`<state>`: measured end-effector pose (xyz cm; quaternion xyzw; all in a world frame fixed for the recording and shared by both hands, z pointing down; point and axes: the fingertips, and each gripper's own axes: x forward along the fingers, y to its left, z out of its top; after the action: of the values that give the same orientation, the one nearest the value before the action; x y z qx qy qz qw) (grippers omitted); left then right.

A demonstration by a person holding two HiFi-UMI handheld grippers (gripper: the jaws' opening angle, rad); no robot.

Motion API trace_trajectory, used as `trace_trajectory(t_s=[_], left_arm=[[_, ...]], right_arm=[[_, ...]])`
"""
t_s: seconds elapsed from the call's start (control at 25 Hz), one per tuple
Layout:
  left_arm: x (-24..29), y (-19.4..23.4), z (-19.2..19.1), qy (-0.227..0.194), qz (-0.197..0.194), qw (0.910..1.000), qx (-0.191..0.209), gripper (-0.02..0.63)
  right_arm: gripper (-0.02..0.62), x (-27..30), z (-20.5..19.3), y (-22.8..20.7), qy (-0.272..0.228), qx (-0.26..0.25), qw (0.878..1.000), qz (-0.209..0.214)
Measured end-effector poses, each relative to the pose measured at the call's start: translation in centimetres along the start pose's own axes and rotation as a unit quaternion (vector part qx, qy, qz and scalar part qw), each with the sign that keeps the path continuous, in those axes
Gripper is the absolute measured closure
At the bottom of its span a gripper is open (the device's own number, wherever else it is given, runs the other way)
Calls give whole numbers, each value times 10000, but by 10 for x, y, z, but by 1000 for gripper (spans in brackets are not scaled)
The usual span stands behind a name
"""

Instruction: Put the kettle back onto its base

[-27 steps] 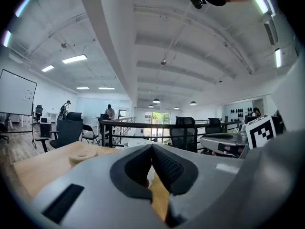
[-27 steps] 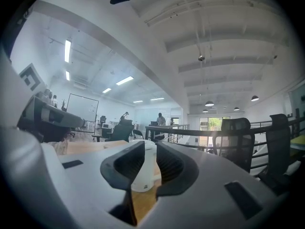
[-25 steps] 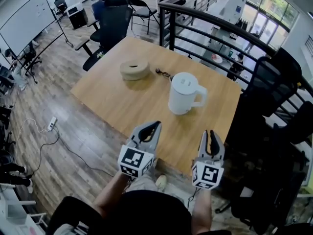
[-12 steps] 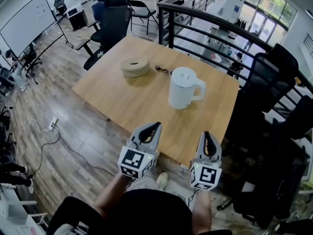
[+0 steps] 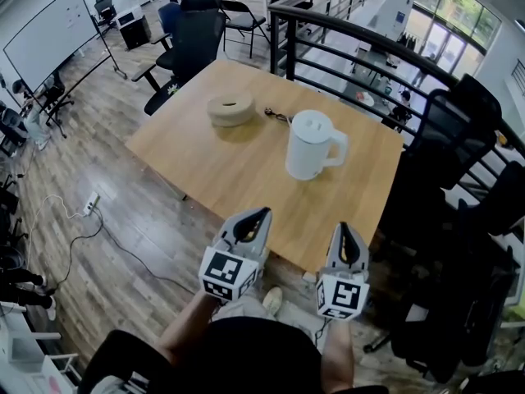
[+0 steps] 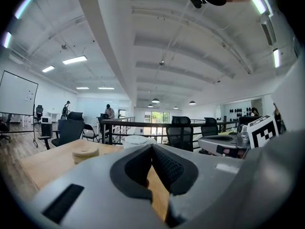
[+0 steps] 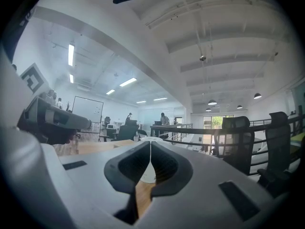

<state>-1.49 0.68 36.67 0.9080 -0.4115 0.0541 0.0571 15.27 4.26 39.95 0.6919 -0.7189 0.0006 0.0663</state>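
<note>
- Left gripper (image 5: 263,213): it hovers over the table's (image 5: 205,171) near edge, close to the near right corner. In its own view the jaw tips meet, clenched on nothing.
- Right gripper (image 5: 343,229): it hovers just right of the left one, at the near right corner. Its jaws are also pressed together and it carries nothing.
- Kettle (image 5: 312,144): it stands upright on the bare table toward the right edge, well apart from both grippers and untouched. Its long axis is vertical. The handle (image 5: 339,150) sticks out toward the right edge.
- The relation that matters: the kettle lies ahead of the right gripper and slightly to its left, and the handle is on that gripper's side. The left gripper would have to reach across the body to the handle. So the right looks the nearer and better placed hand. It would have to open its jaws before it could take the handle.
- Seen along the right gripper's jaws, the kettle shows as a white patch just below the closed tips, so that gripper already points roughly at it.
- Base (image 5: 230,109): a round tan disc lying flat toward the far left corner, with nothing on it. It is beyond the kettle and to its left, with open table between them.
- A small dark thing (image 5: 277,119) lies between base and kettle. It may be the cord's end, but it is too small to tell.
- By my judgement the task has not begun: the kettle must be gripped, lifted, carried far-left and set down on the disc.
</note>
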Motion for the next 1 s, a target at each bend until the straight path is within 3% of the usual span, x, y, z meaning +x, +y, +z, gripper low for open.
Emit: trace_trajectory(t_s=[1.0], left_arm=[[0, -6, -2, 11, -16, 10000, -10, 604]], right_arm=[[598, -2, 5, -4, -194, 15, 9998, 3]])
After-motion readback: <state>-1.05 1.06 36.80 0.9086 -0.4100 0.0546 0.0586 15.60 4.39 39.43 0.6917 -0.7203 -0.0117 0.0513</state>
